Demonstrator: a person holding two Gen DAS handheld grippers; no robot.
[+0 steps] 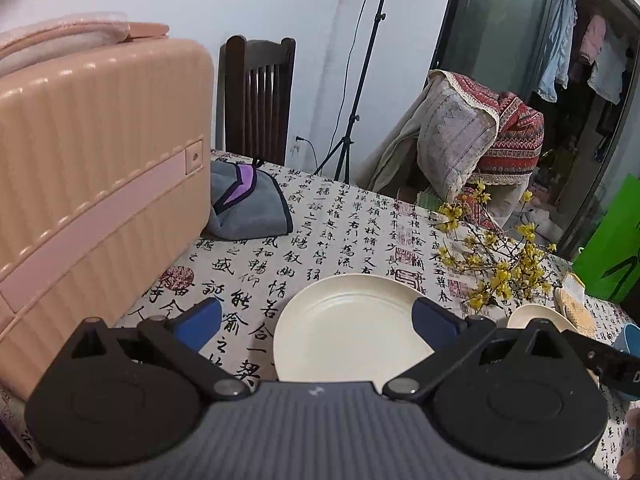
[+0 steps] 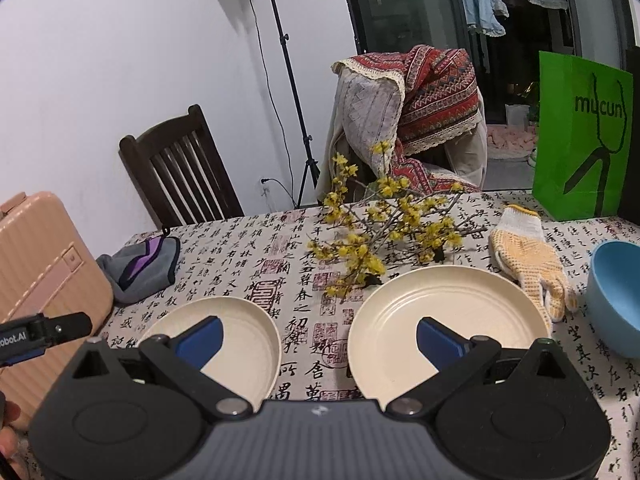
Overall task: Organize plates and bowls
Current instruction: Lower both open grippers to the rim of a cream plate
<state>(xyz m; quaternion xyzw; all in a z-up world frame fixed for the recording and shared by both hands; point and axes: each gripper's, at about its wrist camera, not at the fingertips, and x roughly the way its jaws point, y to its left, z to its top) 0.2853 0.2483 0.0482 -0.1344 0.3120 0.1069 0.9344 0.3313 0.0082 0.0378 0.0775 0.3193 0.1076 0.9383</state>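
Two cream plates lie on the calligraphy-print tablecloth. In the right wrist view the left plate (image 2: 240,328) and the larger right plate (image 2: 452,312) sit side by side, with a blue bowl (image 2: 616,296) at the far right. My right gripper (image 2: 320,340) is open above the gap between the plates, holding nothing. In the left wrist view the left plate (image 1: 348,328) lies just ahead of my left gripper (image 1: 318,320), which is open and empty; its right finger overlaps the plate's rim. The other plate (image 1: 536,318) and the blue bowl (image 1: 628,338) peek in at the right.
A pink suitcase (image 1: 92,184) stands on the table's left side, with a grey and purple cloth (image 1: 248,204) behind it. A yellow flower branch (image 2: 384,232) and a dotted work glove (image 2: 528,252) lie behind the plates. A green paper bag (image 2: 580,136) stands at the back right. Chairs line the far edge.
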